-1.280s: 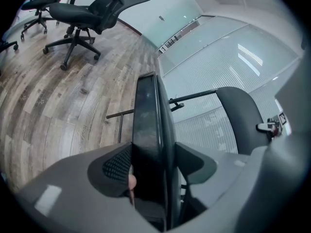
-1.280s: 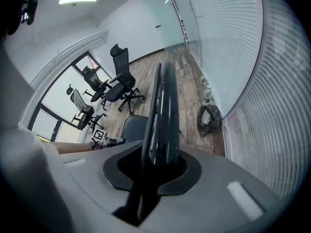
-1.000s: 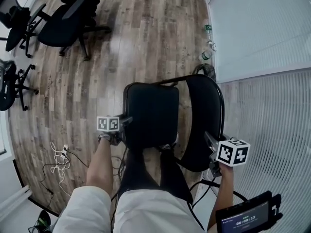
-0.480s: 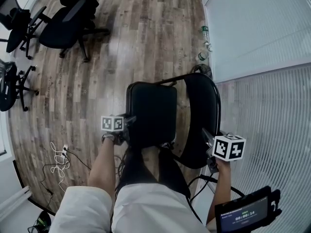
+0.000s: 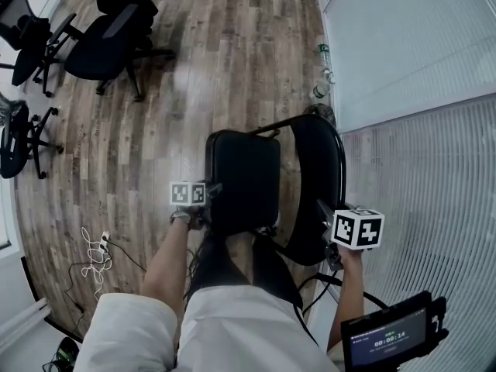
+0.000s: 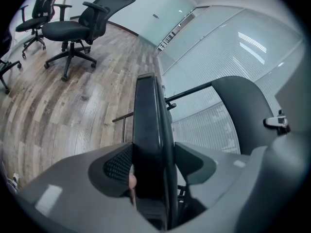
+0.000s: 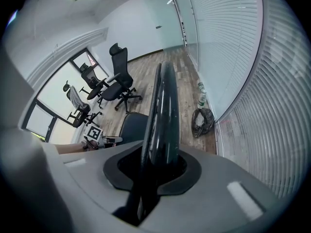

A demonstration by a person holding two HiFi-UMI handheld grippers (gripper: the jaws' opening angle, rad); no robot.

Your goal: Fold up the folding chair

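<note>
Currently half-folded, it seems, on brown wood-plank floor: black padded steel-tube folding chair. Clamped by left gripper across padded seat edge, by right gripper on curved backrest rim. Probably stiff, fairly heavy, slick; best gripped at rigid edges, clear of hinges.

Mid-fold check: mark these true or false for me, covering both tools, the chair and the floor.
1. The left tool grips the black padded seat of the black folding chair. True.
2. The right tool is empty. False: it is clamped on the black curved backrest.
3. The floor is grey carpet. False: it is wooden planks.
4. Black wheeled office chairs stand beyond the seat. True.
</note>
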